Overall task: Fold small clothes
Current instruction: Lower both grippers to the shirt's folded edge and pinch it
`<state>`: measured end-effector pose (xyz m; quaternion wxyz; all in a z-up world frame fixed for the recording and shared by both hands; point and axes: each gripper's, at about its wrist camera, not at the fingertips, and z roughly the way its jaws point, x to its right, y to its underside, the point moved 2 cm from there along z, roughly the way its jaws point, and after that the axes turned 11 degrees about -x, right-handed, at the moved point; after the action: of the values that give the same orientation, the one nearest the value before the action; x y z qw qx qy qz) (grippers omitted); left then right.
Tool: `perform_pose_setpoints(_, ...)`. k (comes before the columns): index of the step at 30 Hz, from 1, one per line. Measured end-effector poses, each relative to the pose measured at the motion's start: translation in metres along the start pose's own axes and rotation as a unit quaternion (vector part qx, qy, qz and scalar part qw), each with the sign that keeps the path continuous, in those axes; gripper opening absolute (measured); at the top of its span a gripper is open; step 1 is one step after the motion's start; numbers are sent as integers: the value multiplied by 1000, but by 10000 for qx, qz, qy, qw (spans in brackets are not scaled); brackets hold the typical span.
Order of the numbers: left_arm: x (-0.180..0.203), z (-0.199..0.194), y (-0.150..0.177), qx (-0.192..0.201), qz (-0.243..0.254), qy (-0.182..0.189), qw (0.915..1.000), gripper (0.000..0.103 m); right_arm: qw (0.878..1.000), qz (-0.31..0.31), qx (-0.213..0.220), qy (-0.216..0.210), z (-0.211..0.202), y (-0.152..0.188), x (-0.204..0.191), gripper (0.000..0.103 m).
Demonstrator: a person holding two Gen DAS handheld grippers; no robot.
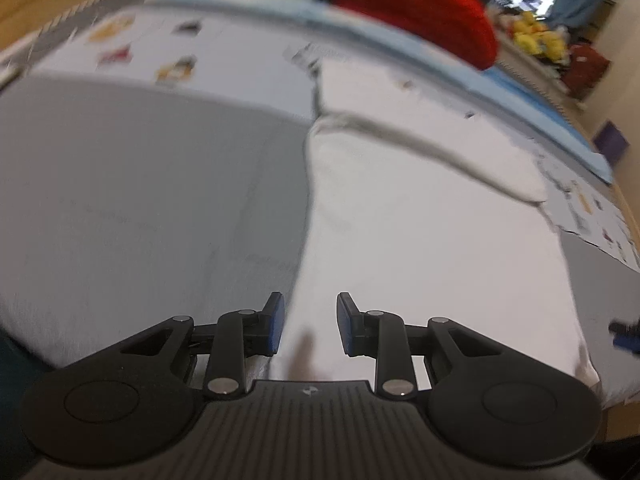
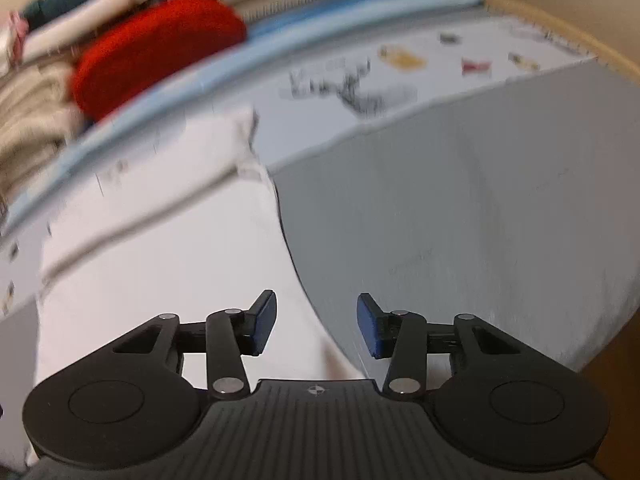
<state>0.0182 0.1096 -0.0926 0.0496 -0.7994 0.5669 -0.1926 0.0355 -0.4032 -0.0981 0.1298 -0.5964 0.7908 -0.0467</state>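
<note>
Both black two-finger tongs gape with nothing between their blue pads: the left gripper (image 1: 310, 324) and the right gripper (image 2: 316, 324) each hang low over a flat white cloth garment (image 1: 420, 248) (image 2: 168, 264), which lies on a grey sheet (image 1: 152, 184) (image 2: 480, 200). Beyond it sits a red knitted bundle (image 1: 416, 12) (image 2: 160, 48).

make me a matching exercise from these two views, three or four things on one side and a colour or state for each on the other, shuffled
Things:
1. left gripper
2. garment under the left gripper
3. rounded item at the back
4. strip along the far edge

Colour or state:
a. red
b. light blue
c. open, holding nothing
d. white

Pairs: 1-c, 2-d, 3-a, 4-b
</note>
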Motion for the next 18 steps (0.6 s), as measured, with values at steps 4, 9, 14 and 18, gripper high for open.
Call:
perform_pose_setpoints(4,-12,19,2,-518,-259,74,9983,32,9985,-14,-499,232,18,11,7,43)
perform_pose_setpoints(9,-12,34,9,-830,-27,-183,9964,32,9952,84,-937,273,35,24,15,43)
perform_pose_setpoints(14,-5,43,16,-953,275,-345,9945,31,9916,-205,-1233,326,45,30,8,42)
perform_pose_setpoints(18,-1,41,19,-904,505,-432,9937,7,9910,-322,-1205,487,47,32,6,41)
